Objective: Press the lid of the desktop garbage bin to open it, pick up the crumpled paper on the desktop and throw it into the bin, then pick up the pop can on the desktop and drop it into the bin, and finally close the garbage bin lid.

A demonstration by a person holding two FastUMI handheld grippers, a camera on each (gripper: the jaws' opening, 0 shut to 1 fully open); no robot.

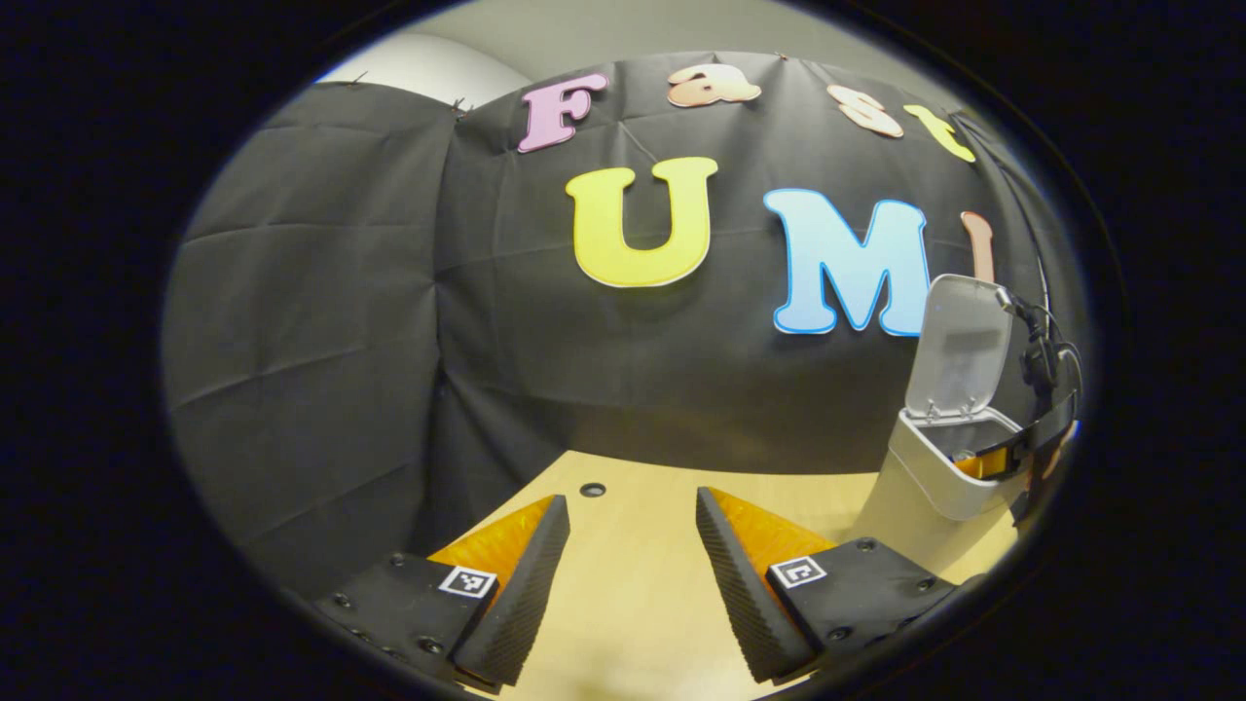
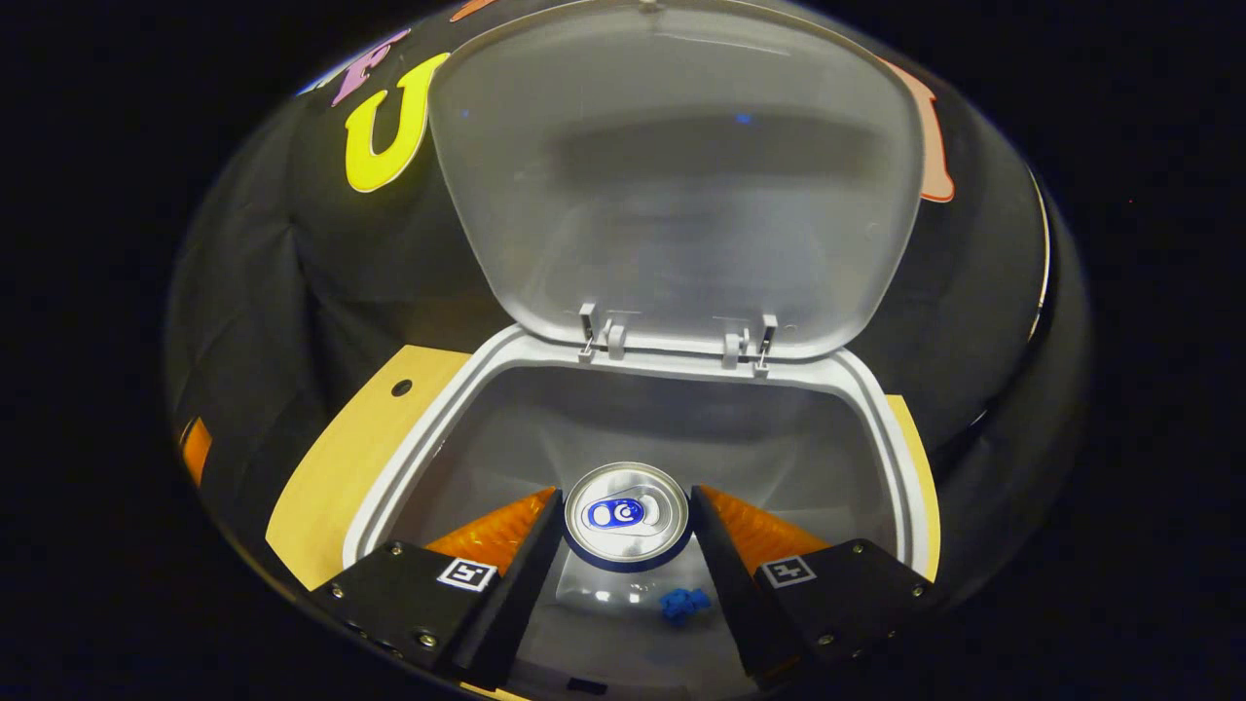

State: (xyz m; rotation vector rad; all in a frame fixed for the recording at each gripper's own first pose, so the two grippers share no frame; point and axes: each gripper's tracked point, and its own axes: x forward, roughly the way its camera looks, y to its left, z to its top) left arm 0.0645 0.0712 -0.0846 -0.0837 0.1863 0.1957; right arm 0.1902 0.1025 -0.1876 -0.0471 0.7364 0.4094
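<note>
Above the open bin (image 2: 389, 487), tongs (image 2: 628, 545) clamping the pop can (image 2: 626, 516).

Setting was a staged recording booth in a lab/office-type room, not a real home. Evidence: black cloth backdrop (image 1: 321, 321), creased in a grid of fold lines, hung as wall on at least two sides w/ a corner seam; pale painted wall and ceiling (image 1: 428, 63) showed above cloth's top edge. Work surface was a light wood-look desktop (image 1: 633, 584) w/ a small round hole (image 1: 592, 489) near the back edge. Only household prop on it: a small grey desktop bin (image 1: 939, 477), lid (image 1: 959, 346) up, standing close to the backdrop. Lighting even, indoor.
</note>
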